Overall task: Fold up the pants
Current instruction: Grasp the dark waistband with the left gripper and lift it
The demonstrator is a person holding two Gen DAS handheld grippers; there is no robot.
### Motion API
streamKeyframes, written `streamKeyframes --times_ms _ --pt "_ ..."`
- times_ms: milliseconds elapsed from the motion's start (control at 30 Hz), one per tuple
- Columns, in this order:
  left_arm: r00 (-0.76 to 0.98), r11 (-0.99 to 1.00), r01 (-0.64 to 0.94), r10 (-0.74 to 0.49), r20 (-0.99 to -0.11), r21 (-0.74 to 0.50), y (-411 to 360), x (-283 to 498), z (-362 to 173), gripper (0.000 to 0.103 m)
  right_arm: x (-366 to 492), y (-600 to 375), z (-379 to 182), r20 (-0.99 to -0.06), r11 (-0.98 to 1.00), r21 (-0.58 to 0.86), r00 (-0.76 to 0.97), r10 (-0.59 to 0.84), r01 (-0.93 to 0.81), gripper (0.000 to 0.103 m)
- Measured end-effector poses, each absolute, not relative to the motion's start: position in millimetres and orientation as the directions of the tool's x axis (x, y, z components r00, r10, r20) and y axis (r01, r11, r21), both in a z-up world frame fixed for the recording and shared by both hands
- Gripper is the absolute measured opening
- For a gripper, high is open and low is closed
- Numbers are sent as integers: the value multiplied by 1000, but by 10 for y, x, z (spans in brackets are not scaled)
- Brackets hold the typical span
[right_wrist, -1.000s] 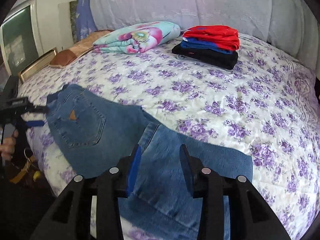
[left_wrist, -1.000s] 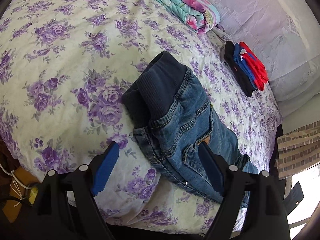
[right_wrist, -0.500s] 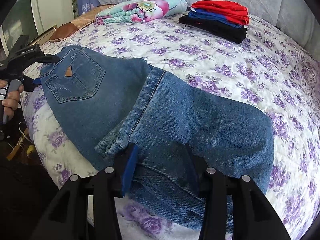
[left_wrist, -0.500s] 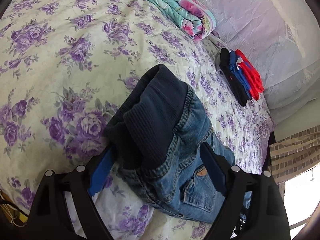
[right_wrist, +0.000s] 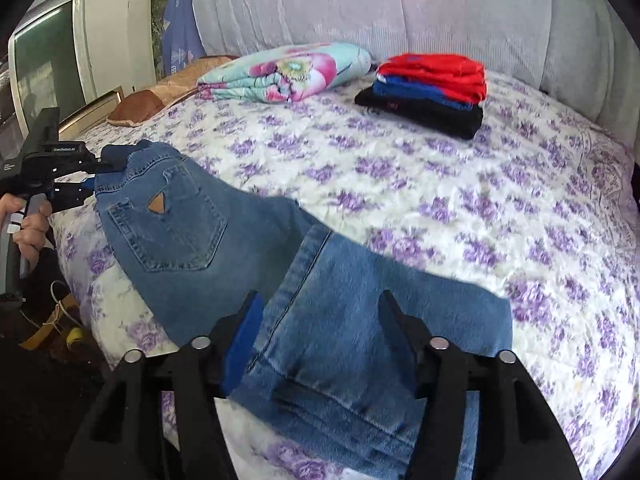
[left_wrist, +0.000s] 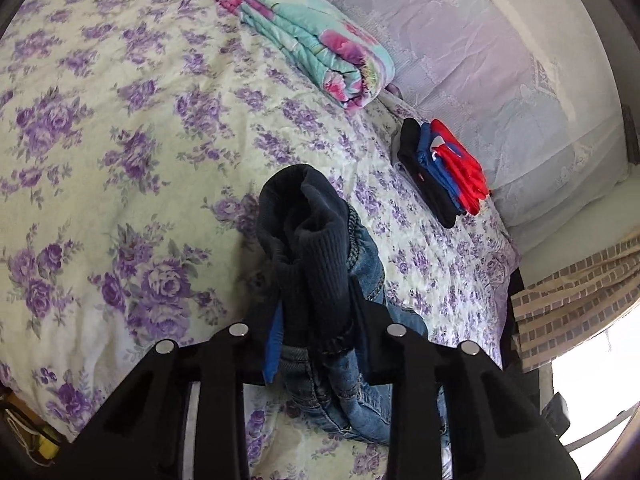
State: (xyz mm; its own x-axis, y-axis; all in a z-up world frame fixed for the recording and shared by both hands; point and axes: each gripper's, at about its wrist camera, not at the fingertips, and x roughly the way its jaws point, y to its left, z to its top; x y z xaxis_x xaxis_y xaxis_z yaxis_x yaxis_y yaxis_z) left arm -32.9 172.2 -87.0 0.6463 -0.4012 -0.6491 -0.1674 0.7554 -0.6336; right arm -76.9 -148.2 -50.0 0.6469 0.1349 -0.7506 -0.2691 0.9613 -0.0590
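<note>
Blue jeans [right_wrist: 192,240] lie on the flowered bedspread [right_wrist: 440,184], back pocket up, one leg folded across near the bed's front edge. In the left wrist view my left gripper [left_wrist: 318,328] is closing: its pads press on the dark ribbed waistband [left_wrist: 308,232], which stands bunched up above the denim [left_wrist: 360,400]. The right wrist view shows the same left gripper [right_wrist: 68,184] at the jeans' top left corner, held by a hand [right_wrist: 32,224]. My right gripper [right_wrist: 320,328] is opening. The folded leg lies between its fingers, and the pads do not squeeze it.
A folded floral blanket [right_wrist: 288,72] and a stack of red, blue and black folded clothes [right_wrist: 428,88] sit at the far side of the bed. A brown pillow [right_wrist: 136,108] lies at the far left. The bed's edge drops off on the left, with clutter on the floor [right_wrist: 60,320].
The left gripper slid onto the waistband and closed, bunching and lifting it. The right gripper's jaws spread wider over the folded leg.
</note>
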Motion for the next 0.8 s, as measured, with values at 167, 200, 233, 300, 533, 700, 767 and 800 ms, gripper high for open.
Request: streamKeyframes --times_ms 167,200,233,300,533,700,767,800 --pt "660 795 -112 -389 -642 -597 1573 -342 -616 27 -328 -1400 -983 -862 965 -119 507 16 -232 74" --pt "665 810 -89 -384 -640 -579 1511 -351 -529 27 -325 -1404 -975 -844 966 -116 536 27 -231 76" --pt "669 822 -68 -383 -637 -566 1457 -366 -456 26 -323 -1417 -975 -845 967 -108 534 33 -230 77" --pt "680 849 -15 -378 -628 -528 1308 -387 -280 26 -335 -1456 -914 -847 967 -86 529 55 -239 77" --pt "710 905 214 -403 -578 -369 535 -427 273 25 -699 -1979 -619 -792 994 27 605 88 -109 78" --pt "675 875 393 -484 -557 -283 -184 -412 438 24 -1014 -2677 -560 -802 985 122 596 26 122 78" --pt "652 848 475 -518 -554 -234 -488 -438 435 24 -1171 -2924 -589 -813 966 141 583 -11 215 78" --pt "633 827 523 -540 -555 -207 -676 -458 408 24 -1247 -3042 -617 -815 956 150 579 -24 251 78"
